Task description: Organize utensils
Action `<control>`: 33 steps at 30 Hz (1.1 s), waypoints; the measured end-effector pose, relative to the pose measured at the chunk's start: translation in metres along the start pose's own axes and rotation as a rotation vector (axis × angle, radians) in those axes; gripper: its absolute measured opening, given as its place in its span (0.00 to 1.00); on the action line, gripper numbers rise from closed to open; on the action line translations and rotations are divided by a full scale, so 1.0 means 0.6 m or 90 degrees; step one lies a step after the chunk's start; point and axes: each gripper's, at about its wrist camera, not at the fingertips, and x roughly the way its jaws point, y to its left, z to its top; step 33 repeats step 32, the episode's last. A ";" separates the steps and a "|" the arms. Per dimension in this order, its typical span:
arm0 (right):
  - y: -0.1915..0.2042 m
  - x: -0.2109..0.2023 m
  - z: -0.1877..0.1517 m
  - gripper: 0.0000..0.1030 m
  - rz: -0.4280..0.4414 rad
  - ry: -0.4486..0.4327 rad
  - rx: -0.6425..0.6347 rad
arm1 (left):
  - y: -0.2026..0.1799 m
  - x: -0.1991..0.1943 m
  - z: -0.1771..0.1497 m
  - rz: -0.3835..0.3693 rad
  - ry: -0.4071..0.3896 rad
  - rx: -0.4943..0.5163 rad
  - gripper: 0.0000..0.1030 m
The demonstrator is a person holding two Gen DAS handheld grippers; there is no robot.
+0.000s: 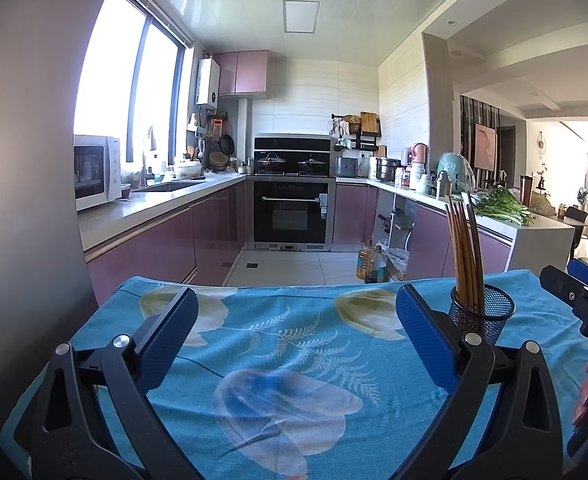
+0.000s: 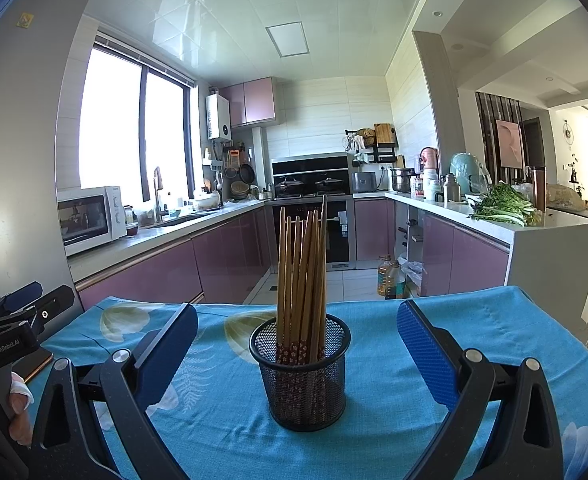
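Daylight from the window (image 2: 134,128) at left (overexposed, detail lost), glare on the glossy ceiling (image 2: 198,20), strong fisheye curvature, dark vignetted corners, focus sharp.

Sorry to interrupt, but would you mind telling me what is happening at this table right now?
A person holds a gripper in each hand over a table with a blue floral cloth. Both are open and hold nothing. The right gripper faces a black mesh cup with wooden chopsticks standing in it. The left gripper sits to the cup's left. No loose utensils are visible on the cloth.
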 end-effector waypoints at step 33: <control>-0.016 0.011 -0.017 0.94 -0.021 0.033 -0.006 | -0.009 0.030 -0.017 0.012 0.052 0.005 0.95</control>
